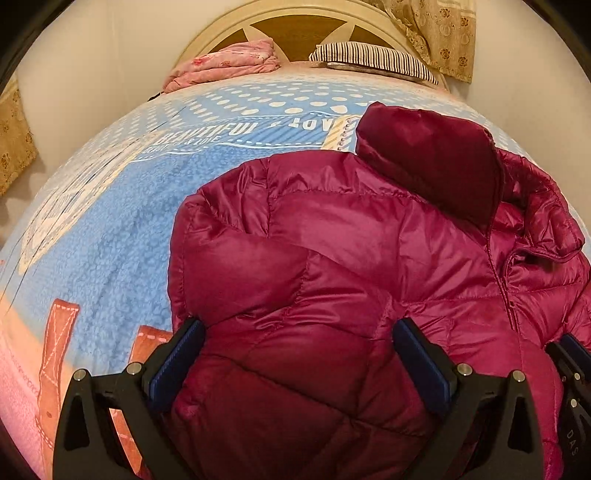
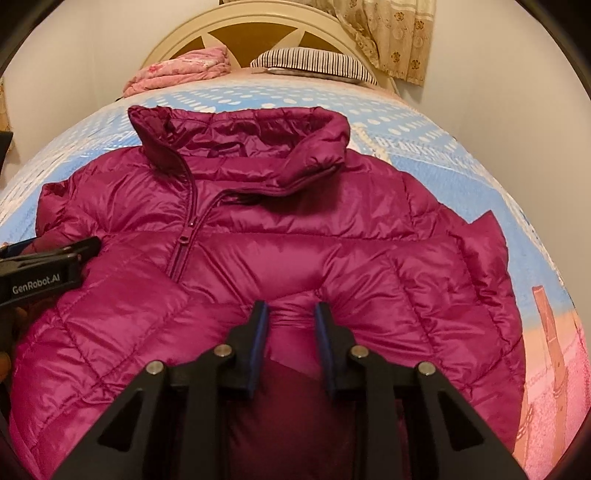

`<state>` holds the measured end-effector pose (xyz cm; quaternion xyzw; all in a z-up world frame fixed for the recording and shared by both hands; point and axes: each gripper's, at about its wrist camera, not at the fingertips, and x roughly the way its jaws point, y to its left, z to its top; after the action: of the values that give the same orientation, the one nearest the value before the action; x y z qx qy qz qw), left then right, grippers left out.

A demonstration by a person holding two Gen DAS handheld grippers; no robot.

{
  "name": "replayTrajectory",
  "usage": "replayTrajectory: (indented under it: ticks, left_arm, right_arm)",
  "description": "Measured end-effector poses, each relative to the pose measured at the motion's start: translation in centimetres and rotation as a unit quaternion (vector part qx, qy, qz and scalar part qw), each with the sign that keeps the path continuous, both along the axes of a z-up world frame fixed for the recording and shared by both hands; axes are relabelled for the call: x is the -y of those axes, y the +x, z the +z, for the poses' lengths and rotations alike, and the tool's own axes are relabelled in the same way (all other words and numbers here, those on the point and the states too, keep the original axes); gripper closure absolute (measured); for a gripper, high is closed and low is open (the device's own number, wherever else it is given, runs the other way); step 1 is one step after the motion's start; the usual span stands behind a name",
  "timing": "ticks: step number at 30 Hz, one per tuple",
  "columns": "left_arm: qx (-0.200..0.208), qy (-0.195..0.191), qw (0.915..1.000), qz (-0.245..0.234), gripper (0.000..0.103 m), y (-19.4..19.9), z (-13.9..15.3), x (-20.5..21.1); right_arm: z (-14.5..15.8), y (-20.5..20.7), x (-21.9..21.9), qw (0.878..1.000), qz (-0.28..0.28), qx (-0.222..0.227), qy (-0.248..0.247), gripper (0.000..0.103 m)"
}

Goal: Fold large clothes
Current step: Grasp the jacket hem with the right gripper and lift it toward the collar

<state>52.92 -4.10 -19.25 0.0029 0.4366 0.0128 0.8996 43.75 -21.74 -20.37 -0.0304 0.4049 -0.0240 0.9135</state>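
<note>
Bed [image 2: 424,122]: puffer jacket [image 2: 258,229] collar toward headboard [image 2: 236,33]; left gripper [image 1: 297,345] fingers apart, right gripper [image 2: 291,317] fingers pinching jacket fold.

Glossy quilted puffer jacket [image 1: 332,258], matt fleecy bedspread [image 1: 110,240], smooth painted wooden headboard [image 1: 295,22]

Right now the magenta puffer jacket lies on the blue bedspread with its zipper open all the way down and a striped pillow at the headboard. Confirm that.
Not quite: the puffer jacket has its zipper closed up to the collar, as the right wrist view shows. It does lie on the blue bedspread, with the striped pillow at the headboard.
</note>
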Motion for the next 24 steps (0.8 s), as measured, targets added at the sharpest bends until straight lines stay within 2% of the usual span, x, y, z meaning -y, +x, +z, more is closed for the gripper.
replayTrajectory:
  ticks: [7,24]
  left_arm:
    - [0.001,0.004,1.0000,0.001,0.001,-0.44,-0.31,0.07]
    - [0.001,0.006,1.0000,0.001,0.001,-0.36,-0.19,0.01]
  right_arm:
    - [0.01,-0.12,-0.46,1.000,-0.001,0.001,-0.020,0.074]
    - [-0.05,-0.08,-0.36,1.000,-0.003,0.003,-0.015,0.074]
